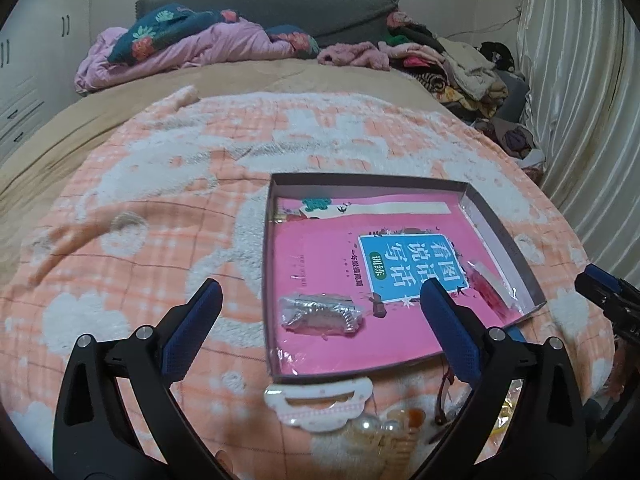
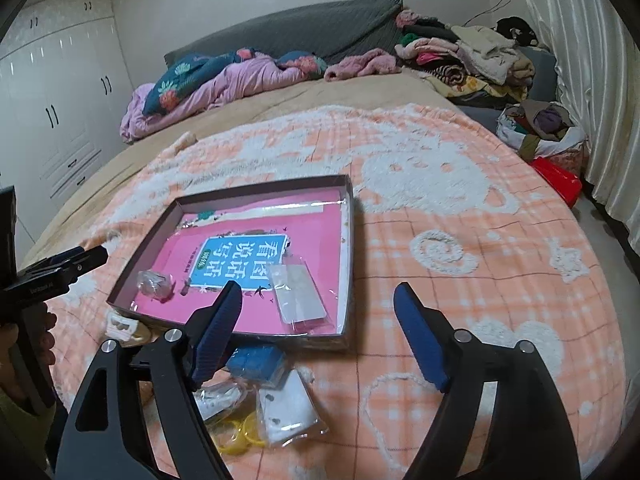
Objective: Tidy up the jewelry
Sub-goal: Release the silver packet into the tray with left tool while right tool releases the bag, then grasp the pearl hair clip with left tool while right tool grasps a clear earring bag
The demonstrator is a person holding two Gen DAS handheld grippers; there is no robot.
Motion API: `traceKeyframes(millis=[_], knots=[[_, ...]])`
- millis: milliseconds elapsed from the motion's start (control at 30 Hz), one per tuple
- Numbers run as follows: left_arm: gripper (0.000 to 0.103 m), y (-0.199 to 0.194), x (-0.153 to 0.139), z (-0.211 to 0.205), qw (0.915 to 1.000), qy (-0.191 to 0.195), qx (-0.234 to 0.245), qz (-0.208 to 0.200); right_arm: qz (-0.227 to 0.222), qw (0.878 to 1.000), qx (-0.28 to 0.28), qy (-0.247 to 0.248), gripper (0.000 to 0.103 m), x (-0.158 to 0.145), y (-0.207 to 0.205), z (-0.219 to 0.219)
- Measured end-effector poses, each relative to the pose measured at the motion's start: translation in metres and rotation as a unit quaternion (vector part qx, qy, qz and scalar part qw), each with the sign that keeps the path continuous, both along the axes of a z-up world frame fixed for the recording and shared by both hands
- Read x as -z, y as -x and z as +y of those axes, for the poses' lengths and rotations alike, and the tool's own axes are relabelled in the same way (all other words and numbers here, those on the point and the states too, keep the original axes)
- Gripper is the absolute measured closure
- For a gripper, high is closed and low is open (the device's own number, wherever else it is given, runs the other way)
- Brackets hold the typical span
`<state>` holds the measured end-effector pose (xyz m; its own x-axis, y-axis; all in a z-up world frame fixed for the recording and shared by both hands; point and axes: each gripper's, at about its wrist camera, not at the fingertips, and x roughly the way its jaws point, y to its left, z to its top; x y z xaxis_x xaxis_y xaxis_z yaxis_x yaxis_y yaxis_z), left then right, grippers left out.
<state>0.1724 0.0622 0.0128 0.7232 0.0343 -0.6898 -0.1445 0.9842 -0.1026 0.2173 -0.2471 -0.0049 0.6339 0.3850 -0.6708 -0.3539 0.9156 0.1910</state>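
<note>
A shallow open box (image 1: 500, 236) (image 2: 152, 240) with a pink book as its floor lies on the bed. In it are a clear bag with silver jewelry (image 1: 320, 314) (image 2: 154, 285) and a flat clear packet (image 2: 298, 294) (image 1: 490, 284). My left gripper (image 1: 320, 306) is open and empty, its jaws straddling the box's near left part. My right gripper (image 2: 318, 310) is open and empty over the box's near right corner. Loose pieces lie in front of the box: a white hair clip (image 1: 318, 402), pearl beads (image 1: 370, 428), yellow rings (image 2: 240, 434), a blue pouch (image 2: 258, 362), a white packet (image 2: 290, 410).
The orange and white blanket (image 2: 460, 240) covers the near bed. Crumpled bedding (image 1: 180, 48) and a clothes pile (image 2: 472, 60) lie at the far end. A curtain (image 2: 592, 80) hangs on the right, a wardrobe (image 2: 52, 100) stands left.
</note>
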Motion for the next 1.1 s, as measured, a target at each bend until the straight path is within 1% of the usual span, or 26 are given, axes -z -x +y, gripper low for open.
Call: traceKeyframes(millis=[333, 633, 900, 1100], knots=[[0.01, 0.031, -0.018, 0.004, 0.9997, -0.002, -0.009, -0.022, -0.022, 1.0, 0.002, -0.006, 0.023, -0.02, 0.027, -0.009], [0.01, 0.056, -0.021, 0.009, 0.9994, -0.007, -0.017, -0.028, -0.026, 1.0, -0.005, -0.002, 0.022, -0.025, 0.048, -0.012], [0.01, 0.078, -0.011, 0.015, 0.9995, -0.007, -0.024, -0.018, -0.024, 0.999, -0.019, 0.01, 0.021, -0.019, 0.066, -0.011], [0.01, 0.092, 0.003, 0.014, 0.9998, 0.001, -0.021, 0.0, -0.016, 0.999, -0.038, 0.025, 0.02, -0.008, 0.077, -0.007]])
